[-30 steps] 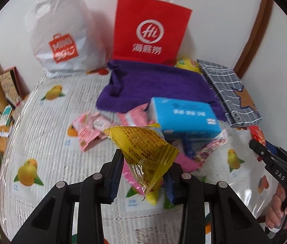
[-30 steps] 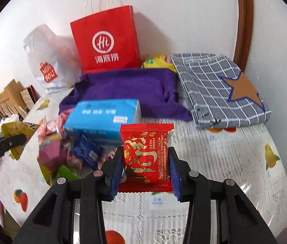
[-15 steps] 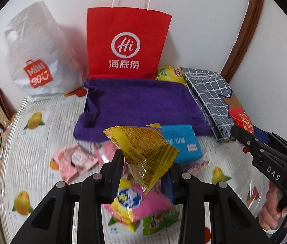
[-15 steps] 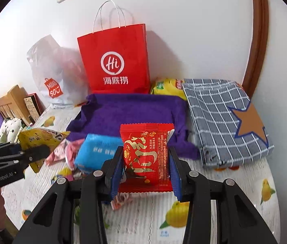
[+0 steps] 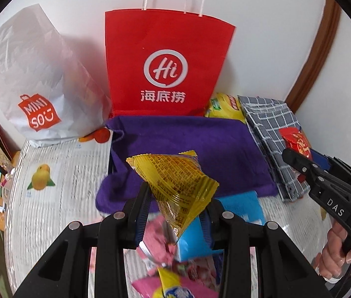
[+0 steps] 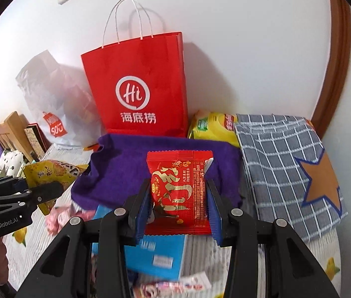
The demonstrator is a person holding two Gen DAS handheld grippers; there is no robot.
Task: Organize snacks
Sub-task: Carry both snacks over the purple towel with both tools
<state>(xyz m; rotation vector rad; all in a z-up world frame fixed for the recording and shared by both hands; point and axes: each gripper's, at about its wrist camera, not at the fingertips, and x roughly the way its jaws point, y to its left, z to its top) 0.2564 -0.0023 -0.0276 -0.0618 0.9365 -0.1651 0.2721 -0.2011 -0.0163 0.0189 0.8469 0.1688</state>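
Each claw carries one snack: left gripper (image 5: 175, 213) clamps the yellow packet (image 5: 175, 186) at frame centre, right gripper (image 6: 179, 208) clamps the red packet (image 6: 179, 193) (both raised above the purple cloth (image 6: 118, 168)), probably bound for the red paper bag (image 6: 138, 87) at upper centre.

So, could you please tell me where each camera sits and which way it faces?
Left wrist: on the left gripper, facing the red paper bag; its fingers pinch a yellow triangular snack packet; the right gripper shows alongside.
Right wrist: on the right gripper, holding a red foil snack packet, facing the same bag.
Shared: bag, purple towel.
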